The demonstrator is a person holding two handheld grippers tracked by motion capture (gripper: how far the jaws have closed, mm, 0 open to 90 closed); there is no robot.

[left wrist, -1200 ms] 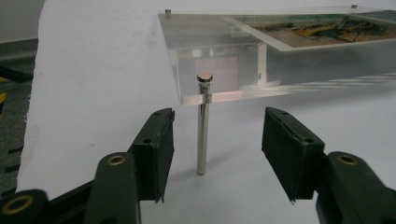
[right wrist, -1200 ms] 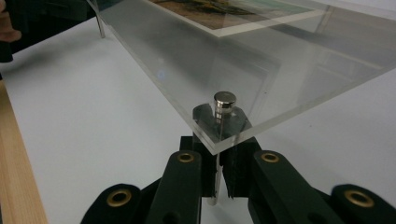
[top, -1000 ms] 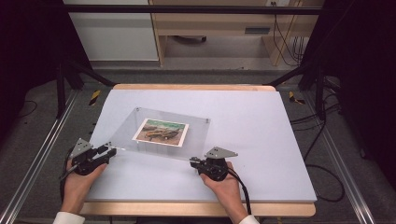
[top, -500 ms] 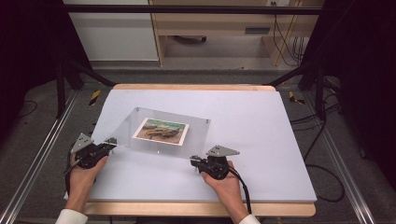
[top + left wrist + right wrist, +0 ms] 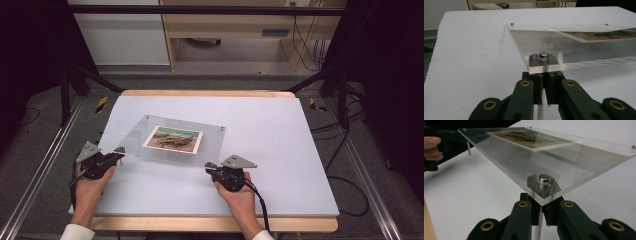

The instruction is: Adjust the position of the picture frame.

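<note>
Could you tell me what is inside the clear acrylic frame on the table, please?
The clear acrylic frame holds one printed photo, brownish with a green strip, and small metal studs sit at its corners. The photo's subject and back cannot be made out.

White sheet [image 5: 280,165] covered wooden tabletop [image 5: 210,93], wood rim showing along far and near edges. Beyond tabletop's far edge: white cabinet [image 5: 120,35] at left, wooden desk [image 5: 235,25] beside it at right. Cables [image 5: 305,40] hung behind desk's right part. Black frame bar [image 5: 200,10] ran across above far edge. Metal rails [image 5: 35,175] lay on grey floor either side of tabletop. Yellow-black tape marks [image 5: 101,104] sat near both far corners. Black cable [image 5: 345,180] looped on floor right of tabletop.
</note>
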